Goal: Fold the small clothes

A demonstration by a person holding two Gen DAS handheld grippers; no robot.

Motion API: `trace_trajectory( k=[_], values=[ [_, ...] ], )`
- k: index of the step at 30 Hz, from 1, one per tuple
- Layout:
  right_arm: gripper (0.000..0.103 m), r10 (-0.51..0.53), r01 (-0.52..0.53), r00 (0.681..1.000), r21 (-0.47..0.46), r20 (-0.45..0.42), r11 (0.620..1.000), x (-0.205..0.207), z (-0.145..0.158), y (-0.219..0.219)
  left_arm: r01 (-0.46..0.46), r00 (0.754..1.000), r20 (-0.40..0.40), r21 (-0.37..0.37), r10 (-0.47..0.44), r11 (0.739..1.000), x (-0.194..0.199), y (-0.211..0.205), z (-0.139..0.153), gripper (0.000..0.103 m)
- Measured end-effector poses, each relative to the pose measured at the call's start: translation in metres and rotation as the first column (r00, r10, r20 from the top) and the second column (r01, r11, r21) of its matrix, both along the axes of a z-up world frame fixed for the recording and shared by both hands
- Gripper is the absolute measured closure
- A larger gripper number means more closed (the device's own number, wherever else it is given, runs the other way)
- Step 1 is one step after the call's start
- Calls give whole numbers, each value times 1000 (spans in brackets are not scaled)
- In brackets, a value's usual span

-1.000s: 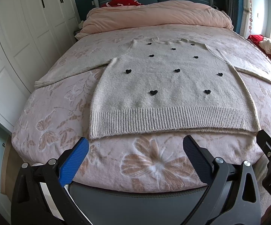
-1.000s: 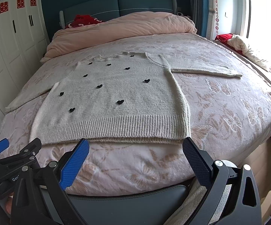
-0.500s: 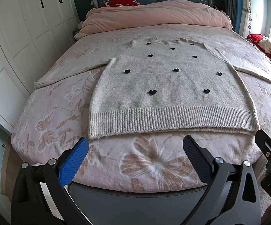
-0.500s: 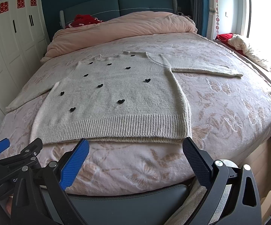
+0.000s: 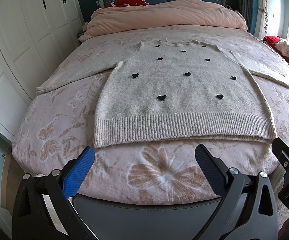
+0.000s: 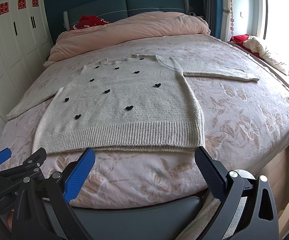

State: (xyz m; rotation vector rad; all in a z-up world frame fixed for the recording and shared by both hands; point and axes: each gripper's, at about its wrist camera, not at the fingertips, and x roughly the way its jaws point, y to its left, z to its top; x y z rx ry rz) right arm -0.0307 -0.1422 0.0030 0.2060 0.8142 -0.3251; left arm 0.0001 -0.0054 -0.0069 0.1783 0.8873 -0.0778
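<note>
Sweater [image 5: 180,92] lay flat w/ sleeves spread near bed's [image 5: 50,124] foot edge, ready for folding. Left tool [image 5: 144,166] & right tool [image 6: 144,166] both gaped apart, empty, short of hem.

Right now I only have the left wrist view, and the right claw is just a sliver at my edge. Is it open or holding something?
Observer: The right claw is open and empty, with its fingertips just short of the hem of the sweater.
Operator: Where does the sleeve on my right end?
Observer: That sleeve lies flat, stretched out sideways. Its cuff rests on the bedspread and does not hang over the bed's edge.
</note>
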Motion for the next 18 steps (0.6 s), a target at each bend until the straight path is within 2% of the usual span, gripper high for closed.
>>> trace_trajectory(
  k=[18],
  values=[
    [5,0,0,1000,3,-5,1000,0,-4,4,1,1000,-4,2,-1,1000,-1,-3,-2,5]
  ],
)
